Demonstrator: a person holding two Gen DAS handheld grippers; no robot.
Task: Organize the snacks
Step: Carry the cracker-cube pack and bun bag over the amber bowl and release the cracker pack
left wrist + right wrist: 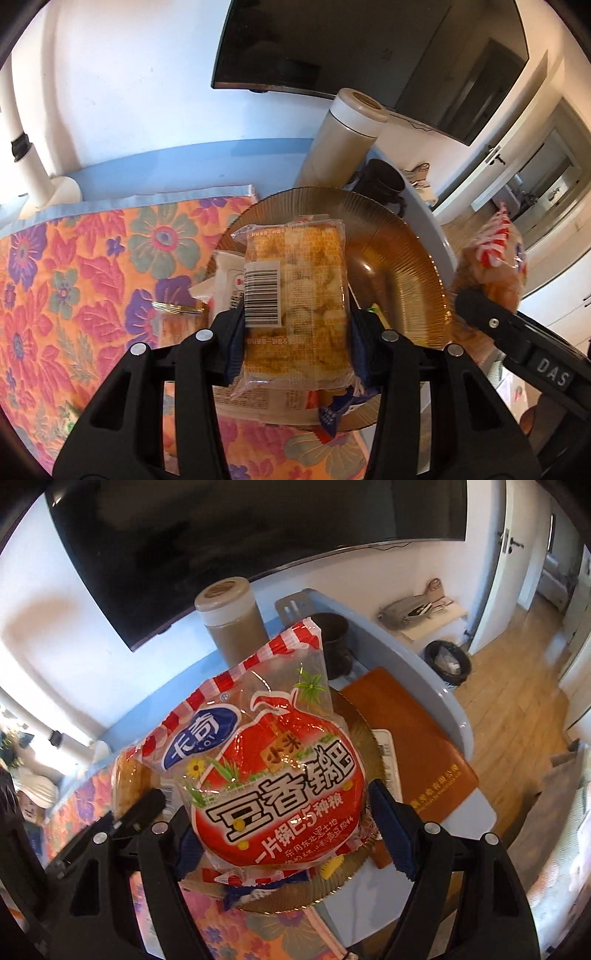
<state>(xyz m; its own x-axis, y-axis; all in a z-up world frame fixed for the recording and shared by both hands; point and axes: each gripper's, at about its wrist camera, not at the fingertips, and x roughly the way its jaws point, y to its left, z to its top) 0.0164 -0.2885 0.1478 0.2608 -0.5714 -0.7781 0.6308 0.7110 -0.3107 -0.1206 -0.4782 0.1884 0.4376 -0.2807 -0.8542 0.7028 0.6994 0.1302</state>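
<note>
My left gripper [297, 325] is shut on a clear-wrapped yellow cake pack [295, 280], barcode side up. It hangs over an amber ribbed glass plate [399, 266]. A white packet [229, 273] and a blue wrapper [332, 413] lie on the plate beneath it. My right gripper [284, 827] is shut on a round red rice-crisp packet [280, 768] with a red-and-white striped top. This packet is held above the same plate [360, 734], whose gold rim shows below it. Each view catches the other gripper's packet at its edge: the red packet [491, 258] and the yellow pack [127, 779].
A tall beige flask [343, 144] and a dark mug [384, 181] stand just behind the plate. A floral cloth [74, 277] covers the table to the left. A brown booklet [413, 746] lies right of the plate. A black bin [447, 661] stands on the wooden floor.
</note>
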